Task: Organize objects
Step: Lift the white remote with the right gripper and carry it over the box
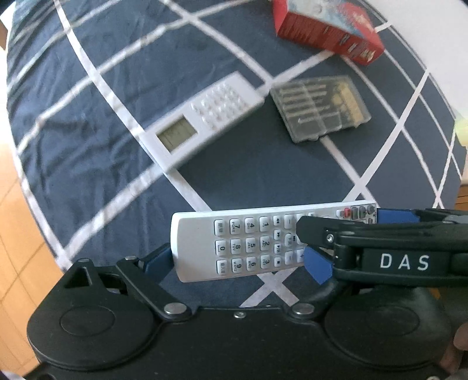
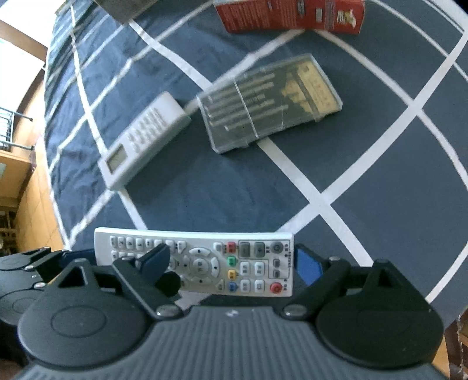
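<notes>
- Remote (image 1: 248, 245) (image 2: 204, 263), white, lies crosswise in the near part of both views, above a blue cloth (image 1: 87, 146) (image 2: 380, 175) with white stripes.
- Left claw (image 1: 238, 260): blue pads sit at the remote's left end and by its middle; whether they press it, I cannot tell.
- Right claw (image 2: 234, 260) straddles the remote's right half, pads at its middle and right end; grip unclear, cannot tell.
- Calculator (image 1: 204, 117) (image 2: 143, 140), white, lies farther off to the left.
- Clear case (image 1: 320, 108) (image 2: 269, 102) rests just right of the calculator.
- Red box (image 1: 327, 29) (image 2: 292, 14) lies at the far edge.
</notes>
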`<state>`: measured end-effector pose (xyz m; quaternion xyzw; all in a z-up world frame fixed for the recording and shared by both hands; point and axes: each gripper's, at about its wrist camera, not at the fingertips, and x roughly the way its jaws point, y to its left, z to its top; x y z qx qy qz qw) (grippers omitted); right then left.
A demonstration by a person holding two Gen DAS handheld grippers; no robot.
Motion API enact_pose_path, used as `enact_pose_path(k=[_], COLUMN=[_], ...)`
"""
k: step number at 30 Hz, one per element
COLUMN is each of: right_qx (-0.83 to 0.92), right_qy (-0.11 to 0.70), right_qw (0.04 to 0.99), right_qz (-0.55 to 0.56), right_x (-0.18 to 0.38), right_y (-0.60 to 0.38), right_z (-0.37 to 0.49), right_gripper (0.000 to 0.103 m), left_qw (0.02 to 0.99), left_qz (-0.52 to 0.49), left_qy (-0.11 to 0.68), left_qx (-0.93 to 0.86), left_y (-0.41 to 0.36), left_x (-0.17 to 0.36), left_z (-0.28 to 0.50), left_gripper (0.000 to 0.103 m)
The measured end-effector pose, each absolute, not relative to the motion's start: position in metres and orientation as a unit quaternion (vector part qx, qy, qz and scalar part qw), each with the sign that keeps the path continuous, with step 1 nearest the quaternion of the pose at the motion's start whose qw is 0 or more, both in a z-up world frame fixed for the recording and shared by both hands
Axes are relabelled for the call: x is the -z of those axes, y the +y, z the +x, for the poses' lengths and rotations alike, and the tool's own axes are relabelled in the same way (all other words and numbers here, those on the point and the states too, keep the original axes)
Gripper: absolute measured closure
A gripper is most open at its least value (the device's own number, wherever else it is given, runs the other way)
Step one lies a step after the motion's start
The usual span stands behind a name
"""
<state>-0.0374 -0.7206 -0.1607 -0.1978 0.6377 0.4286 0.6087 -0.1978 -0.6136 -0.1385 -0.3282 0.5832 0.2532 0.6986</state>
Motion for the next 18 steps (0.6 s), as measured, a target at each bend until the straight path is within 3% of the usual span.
enact_pose_path(k=[18], right_qx=[-0.414], right_qy=[0.583], right_qw=[0.69], right_qz=[-0.116], right_x=[0.057], right_y=[-0.669], right_z=[-0.101], right_gripper=[0.013], left_qw=[0.772], left_qz=[-0.239], left_qy=[0.547], left_qx=[-0.218], left_y=[-0.532], left_x=[0.042], left_z=[-0.222], left_gripper=[0.01])
